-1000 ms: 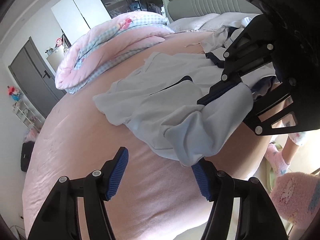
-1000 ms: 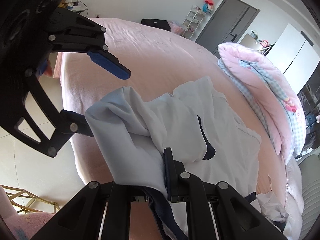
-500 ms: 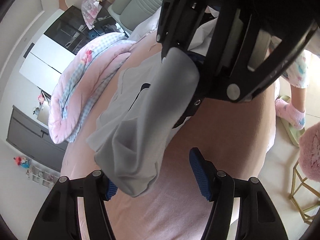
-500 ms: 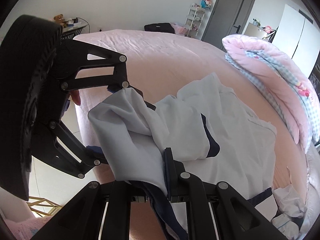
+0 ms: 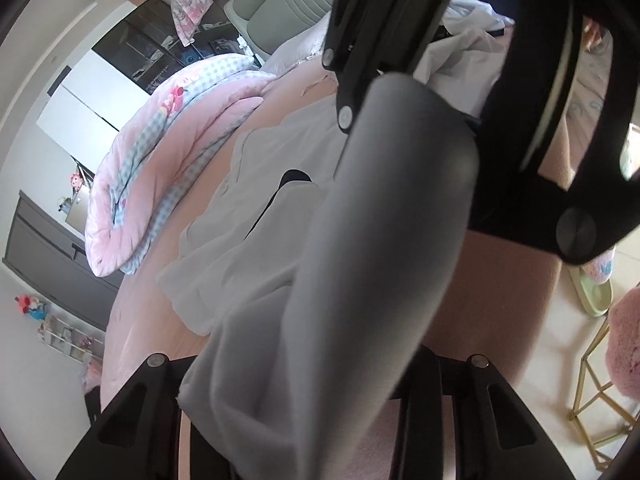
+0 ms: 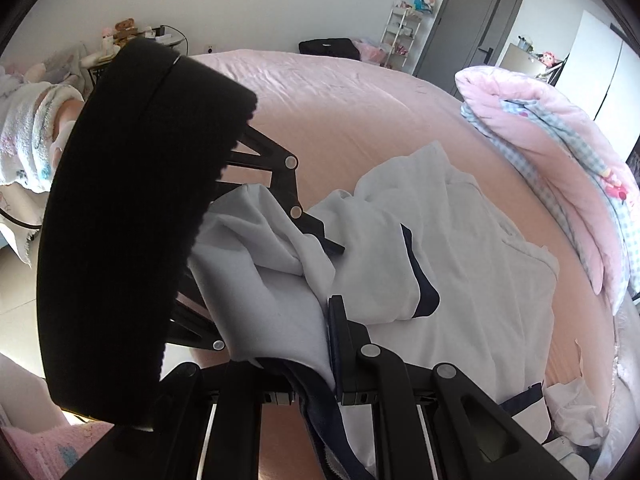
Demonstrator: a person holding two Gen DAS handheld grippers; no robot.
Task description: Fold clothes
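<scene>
The left tongs (image 5: 304, 384) have just been closing. A thick, bunched fold of the white shirt (image 5: 260, 240) fills the gap between their 2 fingers. The cloth hides the pads, but the fingers sit tight against it on both sides, so they look clamped on it with the jaws only partly drawn in. From that grip the fold rises as a taut band up to the other tongs, which loom just above and ahead. To the left of this band the rest of the shirt lies crumpled on the pink bed (image 5: 500, 280), its navy trim showing as a dark curve. Further left, beyond the shirt, a rolled pink and checked quilt (image 5: 160, 168) rests on the bed.

The right tongs (image 6: 320, 344) are nearly closed, pinching an edge of the shirt where white cloth meets a navy hem. The hem hangs down between the fingers. The left tongs stand close on their left, black body upward, with 1 finger lying over the raised fold and the other under it. Behind that body a person's pale fuzzy sleeve (image 6: 28, 128) shows. Ahead and to the right of the right tongs the shirt spreads flat over the bed. The quilt lies beyond it at the far right. A grey door (image 6: 472, 28) stands in the wall past the bed.
</scene>
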